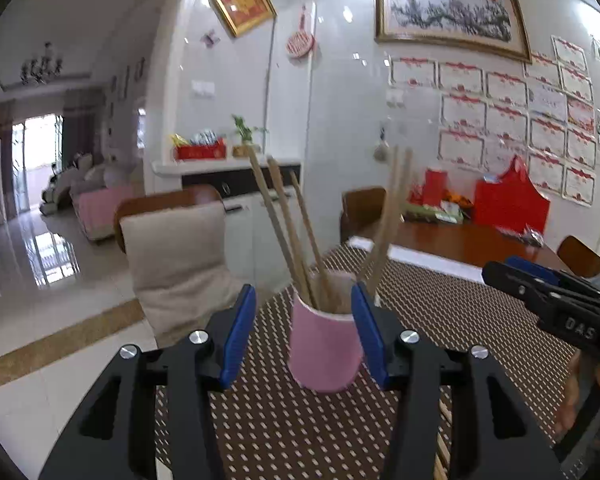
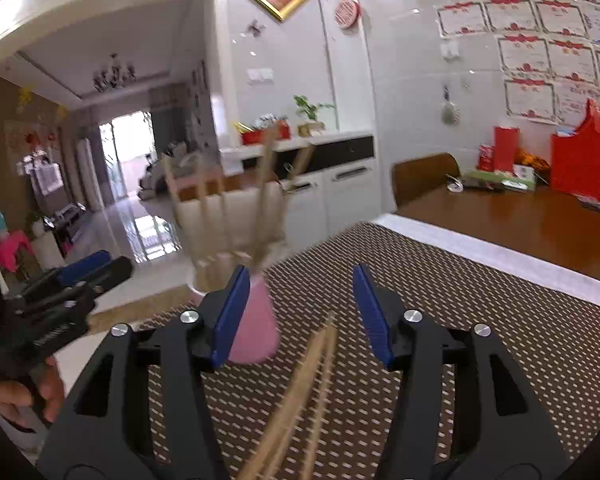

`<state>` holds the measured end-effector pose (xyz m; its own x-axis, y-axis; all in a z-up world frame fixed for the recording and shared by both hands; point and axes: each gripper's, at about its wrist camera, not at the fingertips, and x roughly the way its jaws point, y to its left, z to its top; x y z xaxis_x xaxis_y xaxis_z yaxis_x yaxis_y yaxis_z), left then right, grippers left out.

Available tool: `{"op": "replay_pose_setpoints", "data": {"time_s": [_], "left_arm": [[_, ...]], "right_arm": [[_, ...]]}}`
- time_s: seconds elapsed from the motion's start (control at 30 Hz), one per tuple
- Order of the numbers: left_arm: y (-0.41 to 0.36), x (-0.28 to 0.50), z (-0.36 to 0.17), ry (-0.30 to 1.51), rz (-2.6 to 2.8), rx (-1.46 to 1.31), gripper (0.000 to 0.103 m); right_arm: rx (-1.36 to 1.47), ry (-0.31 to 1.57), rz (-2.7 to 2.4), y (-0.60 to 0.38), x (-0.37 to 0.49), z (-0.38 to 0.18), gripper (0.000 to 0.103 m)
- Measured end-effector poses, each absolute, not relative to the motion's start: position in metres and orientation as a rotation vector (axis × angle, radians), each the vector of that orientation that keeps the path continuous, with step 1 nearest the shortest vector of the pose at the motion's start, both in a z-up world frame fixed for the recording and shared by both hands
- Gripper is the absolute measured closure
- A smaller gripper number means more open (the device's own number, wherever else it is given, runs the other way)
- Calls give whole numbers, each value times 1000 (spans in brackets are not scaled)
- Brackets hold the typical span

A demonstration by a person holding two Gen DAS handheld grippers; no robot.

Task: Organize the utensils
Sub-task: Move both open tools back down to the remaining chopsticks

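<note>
A pink cup stands on the brown woven placemat and holds several wooden chopsticks that lean outward. My left gripper is open, its blue pads on either side of the cup; the right pad is at the cup's rim, the left pad apart from it. In the right wrist view the cup shows partly behind the left finger of my right gripper, which is open and empty. Loose chopsticks lie on the mat under that gripper. The right gripper also shows in the left wrist view.
The mat covers a wooden dining table. A cushioned chair stands at the table's left side, another chair at the far side. Red boxes and packets sit at the table's back right. The left gripper shows in the right wrist view.
</note>
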<state>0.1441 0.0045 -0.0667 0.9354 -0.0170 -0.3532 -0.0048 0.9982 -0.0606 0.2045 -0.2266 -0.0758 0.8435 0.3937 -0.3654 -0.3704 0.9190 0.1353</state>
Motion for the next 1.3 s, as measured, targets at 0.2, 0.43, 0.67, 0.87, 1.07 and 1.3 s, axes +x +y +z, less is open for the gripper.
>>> {"op": "replay_pose_setpoints", "data": {"time_s": [0.2, 0.43, 0.67, 0.87, 1.07, 1.3], "left_arm": [[-17, 156, -90, 503, -61, -51, 50], [-51, 184, -133, 736, -192, 21, 50], [-64, 205, -166, 875, -192, 50, 50], [-74, 218, -172, 904, -182, 55, 50], [-83, 231, -180, 925, -142, 79, 50], [-84, 261, -182, 970, -85, 86, 48]], "right_arm": [[28, 541, 334, -247, 222, -105, 40], [8, 673, 319, -258, 234, -140, 39], [41, 716, 332, -265, 238, -156, 37], [64, 753, 350, -265, 241, -165, 37], [96, 777, 354, -270, 243, -170, 37], [101, 794, 358, -269, 243, -173, 37]]}}
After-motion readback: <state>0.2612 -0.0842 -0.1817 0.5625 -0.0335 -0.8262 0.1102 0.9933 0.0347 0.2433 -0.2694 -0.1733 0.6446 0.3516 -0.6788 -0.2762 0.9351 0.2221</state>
